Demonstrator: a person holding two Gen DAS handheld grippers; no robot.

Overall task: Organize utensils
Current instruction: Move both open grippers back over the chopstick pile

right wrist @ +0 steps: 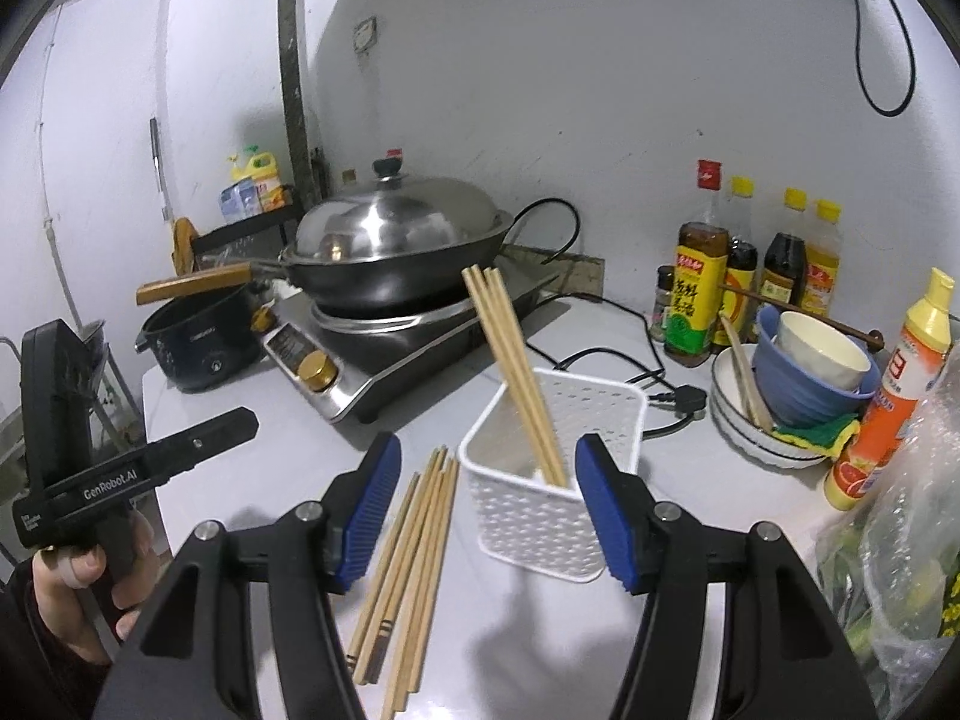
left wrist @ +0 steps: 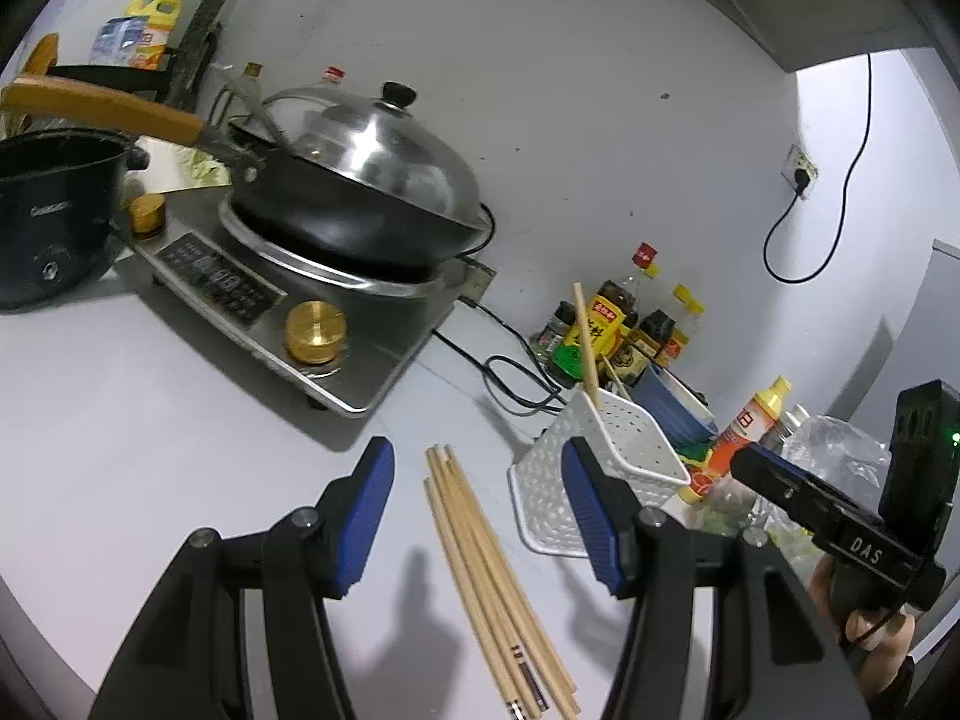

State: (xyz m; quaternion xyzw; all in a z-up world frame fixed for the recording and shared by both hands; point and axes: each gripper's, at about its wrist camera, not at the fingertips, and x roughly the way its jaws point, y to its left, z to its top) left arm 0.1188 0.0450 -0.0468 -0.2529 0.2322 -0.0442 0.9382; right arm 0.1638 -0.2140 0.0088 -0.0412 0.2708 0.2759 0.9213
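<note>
A bundle of loose chopsticks [right wrist: 408, 564] lies flat on the counter [right wrist: 252, 468], just beside the white perforated holder [right wrist: 540, 516], where a few chopsticks [right wrist: 516, 372] already stand leaning toward the stove. Both tools hang above with nothing in them: the left tool [left wrist: 480, 516] is spread wide with the loose sticks lying between its blue pads, and the right tool [right wrist: 489, 498] is just as wide, straddling the holder's near side. To my eye, the next job is lifting the loose sticks; it would go best to come down across their middle, close squarely so they stay bunched, then tip them upright before lowering them into the holder's open side, away from the leaning ones. The holder looks light and could slide or tip if bumped. Toward the back of the counter sits the induction cooker with a lidded wok [right wrist: 396, 246], its black cable [right wrist: 606, 360] trailing behind the holder; stacked bowls [right wrist: 798, 384] and sauce bottles [right wrist: 699, 300] crowd the right side.
</note>
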